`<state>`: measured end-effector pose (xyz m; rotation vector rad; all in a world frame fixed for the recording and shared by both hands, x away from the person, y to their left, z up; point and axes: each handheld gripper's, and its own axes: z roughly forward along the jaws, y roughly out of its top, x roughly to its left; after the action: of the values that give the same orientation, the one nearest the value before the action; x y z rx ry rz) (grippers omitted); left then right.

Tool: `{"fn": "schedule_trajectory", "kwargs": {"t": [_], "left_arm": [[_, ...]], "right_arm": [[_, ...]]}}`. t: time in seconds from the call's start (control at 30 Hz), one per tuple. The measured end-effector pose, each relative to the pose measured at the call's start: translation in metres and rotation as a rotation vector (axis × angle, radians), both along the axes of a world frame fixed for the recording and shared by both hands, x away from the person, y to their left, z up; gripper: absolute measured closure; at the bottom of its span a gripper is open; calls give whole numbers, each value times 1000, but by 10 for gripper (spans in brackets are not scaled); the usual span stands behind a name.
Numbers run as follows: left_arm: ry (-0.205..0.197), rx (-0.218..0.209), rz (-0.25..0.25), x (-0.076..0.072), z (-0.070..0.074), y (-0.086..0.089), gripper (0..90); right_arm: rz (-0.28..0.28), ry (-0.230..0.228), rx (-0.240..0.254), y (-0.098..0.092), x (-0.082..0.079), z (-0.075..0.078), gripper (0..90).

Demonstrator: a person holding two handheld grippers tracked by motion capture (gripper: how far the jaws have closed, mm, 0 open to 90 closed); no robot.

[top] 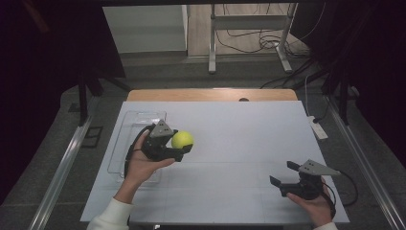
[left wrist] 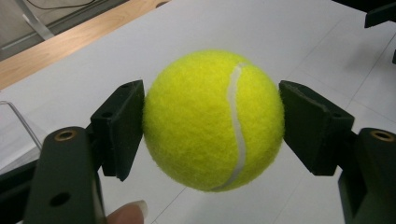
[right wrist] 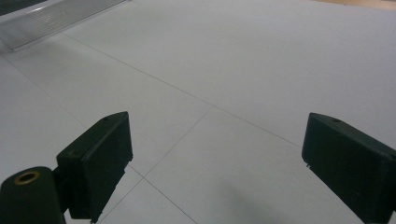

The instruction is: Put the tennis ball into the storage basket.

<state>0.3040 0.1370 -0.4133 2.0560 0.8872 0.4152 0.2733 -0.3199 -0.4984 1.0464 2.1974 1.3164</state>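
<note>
Left hand-held gripper clamps the tennis ball across its middle, held above the counter just right of the clear tray; I'd keep that squeeze steady and carry it level so the fuzzy ball can't roll out. Right hand-held gripper hovers wide and empty, well apart. White sheets cover the counter; cables trail on the floor beyond.

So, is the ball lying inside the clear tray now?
No, the ball is clamped in the left tongs, to the right of the tray.
</note>
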Motion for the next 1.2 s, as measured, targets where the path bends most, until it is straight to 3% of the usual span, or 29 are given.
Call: {"fn": "schedule_trajectory", "kwargs": {"t": [1.2], "left_arm": [[-47,-55,69,-1,9,20,268]], "right_arm": [[-4,-2,0,0,0,0,89]]}}
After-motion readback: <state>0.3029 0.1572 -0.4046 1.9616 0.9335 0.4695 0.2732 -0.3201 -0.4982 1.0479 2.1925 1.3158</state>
